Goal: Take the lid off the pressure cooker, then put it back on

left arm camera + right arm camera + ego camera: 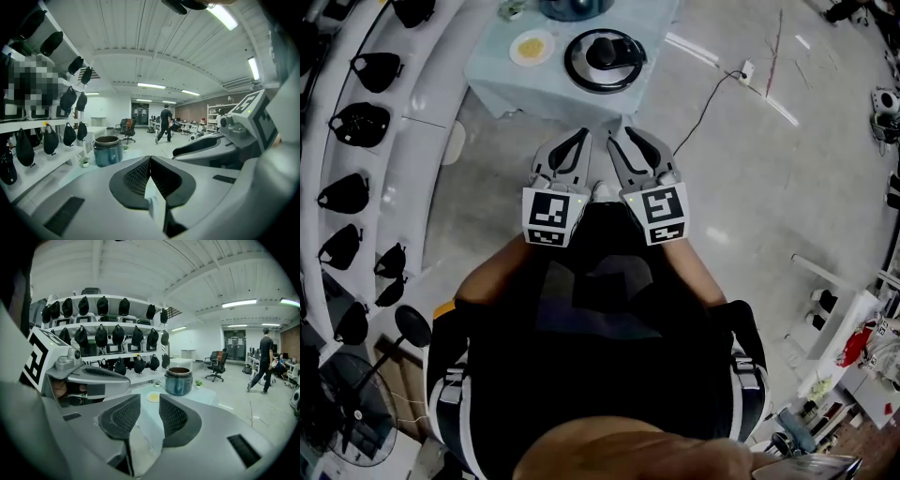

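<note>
Blue-grey pressure cooker pot (178, 380) stands uncovered on the desk (502, 80), at the top centre of the head view; its contents cannot be made out. A small plate (531, 47) beside it holds something yellow. The left gripper (150, 163) has its jaws together and holds nothing. The right gripper (149, 404) is partly open and empty. Both are apart from the desk. The black, silver-rimmed lid (603, 58) lies flat on the desk, right of the plate.

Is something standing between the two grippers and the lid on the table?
Nothing visible does. The lid lies on the table near its front edge; between it and the left gripper and right gripper is only bare floor.
</note>
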The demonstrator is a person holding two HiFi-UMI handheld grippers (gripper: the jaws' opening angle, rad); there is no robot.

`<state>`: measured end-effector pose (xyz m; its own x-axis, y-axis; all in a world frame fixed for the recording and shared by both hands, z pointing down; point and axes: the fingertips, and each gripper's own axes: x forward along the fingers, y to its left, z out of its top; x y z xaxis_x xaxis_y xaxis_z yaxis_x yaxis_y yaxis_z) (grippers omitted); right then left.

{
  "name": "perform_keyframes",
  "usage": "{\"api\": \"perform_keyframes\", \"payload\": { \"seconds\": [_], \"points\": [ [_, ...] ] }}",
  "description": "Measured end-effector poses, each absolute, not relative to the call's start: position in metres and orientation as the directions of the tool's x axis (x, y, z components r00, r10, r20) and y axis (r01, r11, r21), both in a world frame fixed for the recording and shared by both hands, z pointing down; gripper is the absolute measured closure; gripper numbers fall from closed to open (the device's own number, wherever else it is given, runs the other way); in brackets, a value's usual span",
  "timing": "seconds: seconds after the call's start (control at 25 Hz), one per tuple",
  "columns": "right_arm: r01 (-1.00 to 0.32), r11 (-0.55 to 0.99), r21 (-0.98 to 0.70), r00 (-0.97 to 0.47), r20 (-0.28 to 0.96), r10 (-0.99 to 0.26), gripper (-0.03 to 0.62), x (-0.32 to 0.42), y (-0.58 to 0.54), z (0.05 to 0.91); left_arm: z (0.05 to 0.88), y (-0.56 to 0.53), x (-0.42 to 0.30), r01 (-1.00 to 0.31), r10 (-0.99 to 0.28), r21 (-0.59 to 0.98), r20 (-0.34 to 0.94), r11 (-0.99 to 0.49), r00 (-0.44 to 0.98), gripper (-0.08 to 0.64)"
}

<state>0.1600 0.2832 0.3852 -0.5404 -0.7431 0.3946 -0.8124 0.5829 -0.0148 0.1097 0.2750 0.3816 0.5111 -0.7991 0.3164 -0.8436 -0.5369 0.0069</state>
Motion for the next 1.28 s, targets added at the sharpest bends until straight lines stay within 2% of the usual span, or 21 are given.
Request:
{"api": "perform_keyframes", "payload": {
  "seconds": [0.36,1.28],
  "points": [
    [-0.817,0.576,-0.009,-0.531,0.398,-0.748,0.491,0.163,0.286,0.388,0.380,0.277,0.110,-0.850,-0.808,-0.001,0.308,-0.528,0.502,0.552],
    [-0.828,0.560,-0.037,-0.526,0.397,-0.752,0.489,0.170,0.286,0.389,0.377,0.277,0.116,-0.848,-0.809,-0.008,0.306,-0.529,0.502,0.552]
  ]
}}
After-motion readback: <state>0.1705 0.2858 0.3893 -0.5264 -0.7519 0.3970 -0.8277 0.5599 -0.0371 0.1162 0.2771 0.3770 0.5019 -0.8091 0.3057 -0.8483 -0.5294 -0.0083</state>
